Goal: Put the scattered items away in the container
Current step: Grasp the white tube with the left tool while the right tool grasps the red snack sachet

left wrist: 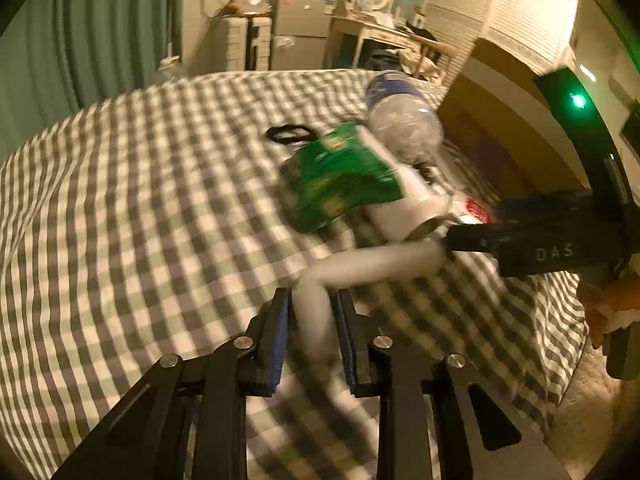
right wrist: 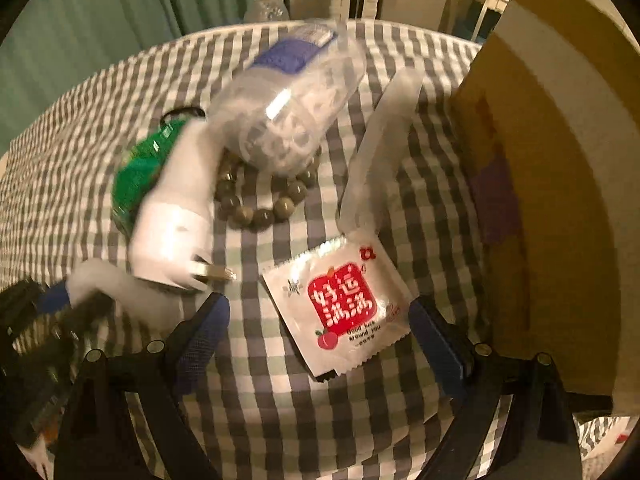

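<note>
Checked cloth (left wrist: 120, 220) on bed; left jaws pinch white cable (left wrist: 316, 308); right jaws wide, empty over sachet (right wrist: 340, 312).

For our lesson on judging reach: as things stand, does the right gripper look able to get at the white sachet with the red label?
Probably yes. The right gripper stands open, its fingers straddling the white sachet, which lies flat on the checked cloth with nothing over it.
</note>
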Available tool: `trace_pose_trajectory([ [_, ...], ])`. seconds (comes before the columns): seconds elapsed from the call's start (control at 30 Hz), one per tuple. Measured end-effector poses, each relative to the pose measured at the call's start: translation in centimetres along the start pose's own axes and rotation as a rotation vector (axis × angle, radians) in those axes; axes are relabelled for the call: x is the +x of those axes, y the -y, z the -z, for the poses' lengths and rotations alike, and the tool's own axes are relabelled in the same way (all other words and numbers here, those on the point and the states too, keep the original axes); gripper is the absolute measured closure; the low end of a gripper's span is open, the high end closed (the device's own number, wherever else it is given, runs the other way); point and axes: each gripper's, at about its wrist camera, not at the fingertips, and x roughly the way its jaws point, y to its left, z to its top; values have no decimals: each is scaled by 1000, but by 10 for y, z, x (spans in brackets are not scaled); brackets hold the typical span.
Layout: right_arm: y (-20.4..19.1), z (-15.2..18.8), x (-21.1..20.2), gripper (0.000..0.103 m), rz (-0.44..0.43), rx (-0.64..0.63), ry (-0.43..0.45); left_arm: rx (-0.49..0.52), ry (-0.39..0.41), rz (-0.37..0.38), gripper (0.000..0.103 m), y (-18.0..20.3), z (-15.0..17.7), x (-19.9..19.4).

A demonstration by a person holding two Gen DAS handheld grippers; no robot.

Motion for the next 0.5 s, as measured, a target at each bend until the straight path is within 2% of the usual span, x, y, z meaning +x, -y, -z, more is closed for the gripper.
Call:
trace_pose_trajectory([
  [0.07, 1, 1, 5, 11, 5, -8, -8, -2, 16, 24, 79, 1, 2, -3],
  [0.13, 3, 2, 8, 11, 1, -11, -7, 46, 34, 20, 76, 12, 0, -4],
  [0.17, 6, 1, 10, 11, -4, -4, -10, 80, 45, 10, 67, 18, -1, -3],
  [0.2, 8, 2, 12, 12, -14, 10, -13, 107, 52, 9, 51, 20, -3, 0],
  [0.27, 11, 3, 15, 13, -33, 26, -23, 126, 75, 46, 34, 27, -5, 2],
  [0.3, 11, 5, 16, 16, -36, 25, -24, 130, 84, 67, 30, 28, -5, 2],
  [0.37, 7, 7, 15, 22, -37, 14, -22, 143, 96, 91, 29, 32, -8, 4],
  [0.43, 5, 6, 16, 37, -51, 11, -20, 153, 52, 79, 29, 33, -10, 17],
  [0.47, 2, 7, 13, 41, -52, 8, -16, 145, 18, 66, 36, 30, -8, 23],
  [0.5, 0, 9, 12, 46, -51, 0, -14, 140, 30, 50, 51, 28, -8, 23],
])
